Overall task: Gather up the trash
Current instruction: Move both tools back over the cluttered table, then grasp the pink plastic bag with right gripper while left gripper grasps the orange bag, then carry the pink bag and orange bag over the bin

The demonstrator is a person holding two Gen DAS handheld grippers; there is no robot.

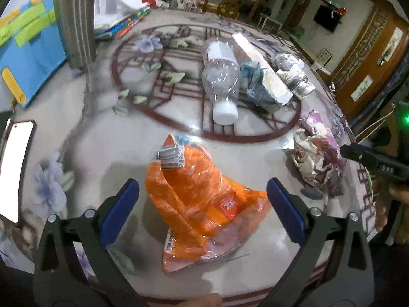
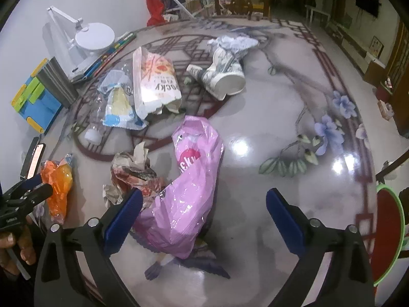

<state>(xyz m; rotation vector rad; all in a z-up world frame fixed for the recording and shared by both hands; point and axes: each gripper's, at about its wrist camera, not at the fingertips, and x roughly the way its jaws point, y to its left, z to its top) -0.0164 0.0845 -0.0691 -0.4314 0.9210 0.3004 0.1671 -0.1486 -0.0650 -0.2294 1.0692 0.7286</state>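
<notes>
In the left wrist view my left gripper [image 1: 203, 185] is open over the table's near edge. A crumpled orange plastic wrapper [image 1: 196, 199] lies between its blue pads, which do not press on it. My right gripper [image 2: 204, 195] is open as well, above a pink plastic bag [image 2: 189, 179]. Its left pad is at the bag's edge and its right pad stands well clear. Crumpled brownish paper [image 2: 133, 174] lies just left of the pink bag. Farther back lie a clear plastic bottle [image 1: 222, 76], a blue-white wrapper [image 2: 120, 102], a torn snack box [image 2: 156, 81] and a paper cup [image 2: 225, 76].
All of it rests on a glossy round table [image 2: 281, 102] with a flower pattern. A phone [image 1: 15, 166] lies at the left edge. A blue box [image 1: 30, 58], books and a white lamp [image 2: 94, 38] stand at the back left. A red round thing with a green rim [image 2: 388, 230] is at the right edge.
</notes>
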